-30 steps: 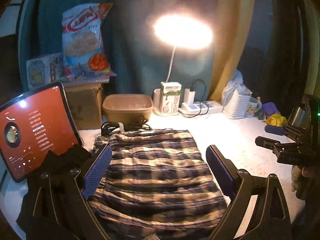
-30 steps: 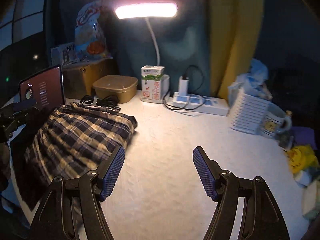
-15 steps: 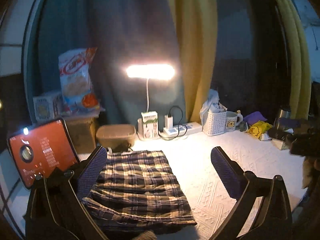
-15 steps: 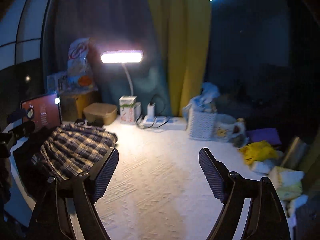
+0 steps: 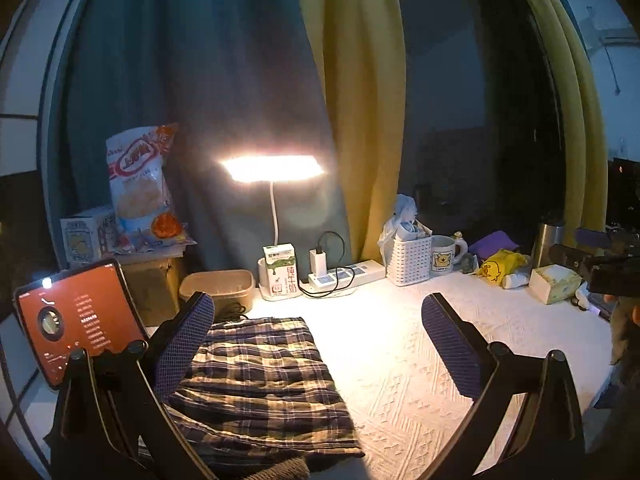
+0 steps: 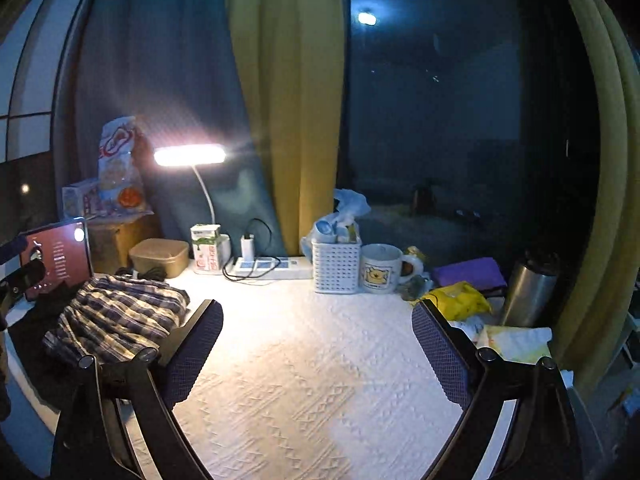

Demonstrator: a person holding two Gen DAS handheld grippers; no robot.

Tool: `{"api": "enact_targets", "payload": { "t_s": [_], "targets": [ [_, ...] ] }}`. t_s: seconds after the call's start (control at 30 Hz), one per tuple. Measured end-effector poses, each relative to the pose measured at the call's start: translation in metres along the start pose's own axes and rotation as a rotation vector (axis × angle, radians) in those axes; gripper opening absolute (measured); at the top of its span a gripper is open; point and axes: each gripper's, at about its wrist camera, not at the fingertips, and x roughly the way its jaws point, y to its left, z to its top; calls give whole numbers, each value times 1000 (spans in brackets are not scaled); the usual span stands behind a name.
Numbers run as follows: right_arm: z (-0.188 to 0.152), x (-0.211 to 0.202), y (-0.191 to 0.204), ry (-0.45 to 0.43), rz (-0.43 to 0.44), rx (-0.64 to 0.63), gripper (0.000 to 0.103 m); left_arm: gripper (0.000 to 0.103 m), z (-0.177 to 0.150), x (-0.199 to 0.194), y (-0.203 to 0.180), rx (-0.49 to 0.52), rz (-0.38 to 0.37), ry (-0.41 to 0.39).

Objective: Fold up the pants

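On the white textured counter (image 5: 400, 360) in the left wrist view, the plaid pants (image 5: 264, 376) lie folded in a flat rectangle, just ahead of the left gripper (image 5: 316, 344), whose fingers (image 5: 182, 344) are spread wide and hold nothing. Compared with a second ago the gripper has lifted and backed off, so the pants look smaller and lower in view and far more curtain shows. A tablet (image 5: 76, 320) glows at the left. Behind the pants sit a tan tub (image 5: 218, 286), its contents not visible, and a milk carton (image 5: 282, 268) under the lamp (image 5: 272, 168). A white basket (image 5: 408, 260) holds bundled plastic.

In the right wrist view, the pants (image 6: 120, 312) lie far left, well apart from the right gripper (image 6: 318, 348), which has likewise risen; its fingers (image 6: 192, 356) gape open over bare counter (image 6: 304, 360), empty. The basket (image 6: 336, 264) stands beside a bear mug (image 6: 380, 268), with a steel flask (image 6: 528, 292) at the right.
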Motion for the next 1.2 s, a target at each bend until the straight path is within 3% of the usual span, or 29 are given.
{"api": "enact_targets", "payload": {
  "t_s": [0.47, 1.2],
  "targets": [
    [2, 5, 13, 19, 11, -11, 96, 102, -8, 0, 24, -66, 15, 5],
    [3, 6, 17, 25, 11, -23, 97, 102, -5, -1, 27, -67, 26, 10]
  ]
}}
